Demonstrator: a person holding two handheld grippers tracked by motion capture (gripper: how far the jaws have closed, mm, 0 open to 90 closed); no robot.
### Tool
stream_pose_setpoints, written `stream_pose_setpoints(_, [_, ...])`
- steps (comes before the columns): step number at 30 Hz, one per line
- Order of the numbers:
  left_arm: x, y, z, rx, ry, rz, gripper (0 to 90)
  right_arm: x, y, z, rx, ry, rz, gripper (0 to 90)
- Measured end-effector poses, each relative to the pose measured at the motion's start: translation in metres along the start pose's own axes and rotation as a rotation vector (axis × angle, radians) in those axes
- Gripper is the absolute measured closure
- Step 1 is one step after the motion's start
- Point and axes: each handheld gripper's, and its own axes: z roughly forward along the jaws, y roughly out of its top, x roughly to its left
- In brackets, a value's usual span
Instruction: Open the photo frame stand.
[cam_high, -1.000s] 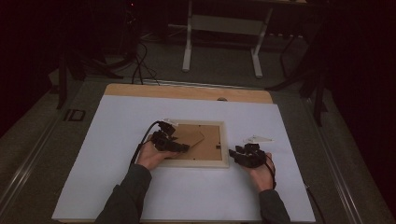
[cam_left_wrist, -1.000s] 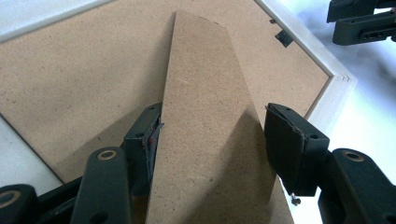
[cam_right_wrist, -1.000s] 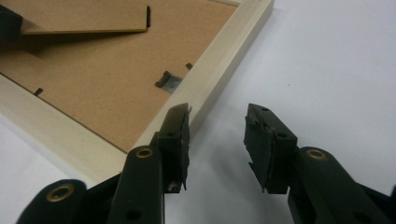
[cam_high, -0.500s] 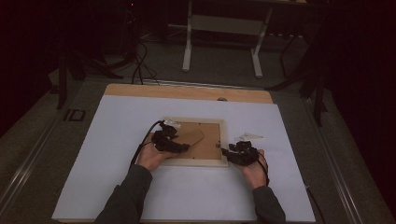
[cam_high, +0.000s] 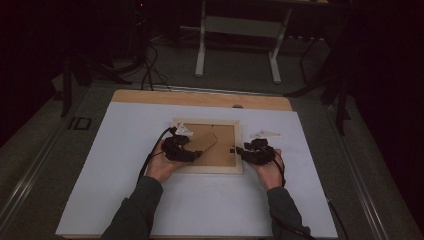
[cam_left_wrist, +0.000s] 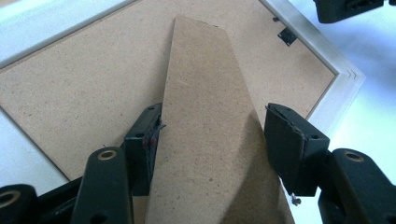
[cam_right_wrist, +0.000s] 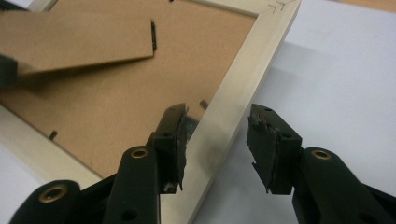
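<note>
— While the frame (cam_high: 207, 146) lies face down near the middle of the worktop (cam_high: 125, 190), what are the two grippers doing?

— The left gripper (cam_left_wrist: 210, 135) has its fingers (cam_left_wrist: 289, 140) wide on either side of the stand (cam_left_wrist: 205, 116), the hardboard leg hinged to the backing. One pad looks to be at its edge, the other stands off, so it isn't clamped. The right gripper (cam_right_wrist: 217, 140) straddles the frame's pale right rail with a gap on both sides; its fingers have just been opening, and nothing is pinched.

— What could go wrong?

— If the right fingers close crooked, they may skid off the smooth rail or shove the frame along the sheet. The stand could bend or tear at its hinge if levered too far. A small turn clip sits close by the right inner finger, though blur makes it hard to tell, and could snag.

— And the surroundings?

— A white sheet on a wooden top, with small pale bits (cam_high: 265, 133) right of the frame. The room is dim, with a table's legs (cam_high: 237, 45) and cables behind.
</note>
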Motion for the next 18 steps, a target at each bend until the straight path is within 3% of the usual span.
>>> stream_pose_setpoints(5, [-0.003,0.003,0.002,-0.013,0.026,0.006,42.3,-0.001,0.009,0.001,-0.004,-0.011,-0.011,56.5])
stream_pose_setpoints(18, [-0.01,0.01,0.003,-0.043,0.077,0.075,42.2,-0.011,0.02,0.006,-0.012,-0.025,-0.011,56.5])
